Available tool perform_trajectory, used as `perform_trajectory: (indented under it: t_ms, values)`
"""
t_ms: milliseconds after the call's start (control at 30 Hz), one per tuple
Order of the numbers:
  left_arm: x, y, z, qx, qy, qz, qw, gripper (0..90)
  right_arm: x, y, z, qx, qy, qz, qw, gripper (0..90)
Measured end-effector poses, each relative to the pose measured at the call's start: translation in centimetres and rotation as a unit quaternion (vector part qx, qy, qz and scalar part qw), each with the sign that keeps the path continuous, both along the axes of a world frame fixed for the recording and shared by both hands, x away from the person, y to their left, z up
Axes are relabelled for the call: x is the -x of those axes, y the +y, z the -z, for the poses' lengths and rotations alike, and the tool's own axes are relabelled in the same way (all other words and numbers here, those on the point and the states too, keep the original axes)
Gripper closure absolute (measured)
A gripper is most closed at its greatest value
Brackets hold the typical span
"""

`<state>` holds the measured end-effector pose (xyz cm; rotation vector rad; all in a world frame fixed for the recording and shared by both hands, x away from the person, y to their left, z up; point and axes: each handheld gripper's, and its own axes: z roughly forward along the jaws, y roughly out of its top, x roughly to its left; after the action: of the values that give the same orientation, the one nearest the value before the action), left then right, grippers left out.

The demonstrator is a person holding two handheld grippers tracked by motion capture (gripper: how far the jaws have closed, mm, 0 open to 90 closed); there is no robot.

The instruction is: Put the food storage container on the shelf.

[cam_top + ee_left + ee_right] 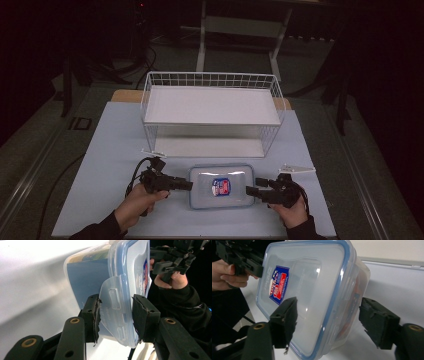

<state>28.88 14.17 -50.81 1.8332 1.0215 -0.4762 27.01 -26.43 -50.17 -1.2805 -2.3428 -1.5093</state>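
pale blue table (110, 150); both grippers' fingers straddle lidded plastic container (221, 186).

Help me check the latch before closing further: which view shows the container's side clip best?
The left gripper view: the clip sits close up between that gripper's jaws, its slots and hinge line plain. The high view shows the container from above, the clip too small to make out. The right gripper view shows the lid and far end, not that clip.

The container (312, 297) label print looks too small to read.
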Motion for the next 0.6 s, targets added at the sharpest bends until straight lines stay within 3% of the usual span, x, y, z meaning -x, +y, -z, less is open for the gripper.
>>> perform_trajectory:
  t_ms: [167,267,400,467,600]
  values:
    - [0.2,0.0,0.0,0.002,-0.003,-0.001,1.0000,58.3,-0.4,-0.1,0.3,-0.018,0.032,-0.008,0.9993,42.6]
    - [0.4,0.0,-0.1,-0.001,-0.007,0.000,1.0000,58.4,-0.4,-0.1,0.4,-0.019,0.042,-0.011,0.9989,45.0]
    - [0.9,-0.1,-0.2,-0.004,-0.014,0.004,0.9999,58.6,-0.5,-0.8,0.4,-0.039,0.061,-0.016,0.9973,51.3]
    - [1.1,-0.2,-0.3,-0.006,-0.023,0.004,0.9997,58.7,-0.5,-1.1,0.4,-0.043,0.065,-0.021,0.9967,52.4]
    - [1.7,-0.5,-0.7,-0.018,-0.036,-0.002,0.9992,58.5,-0.1,-1.0,0.1,-0.028,0.056,-0.027,0.9977,52.8]
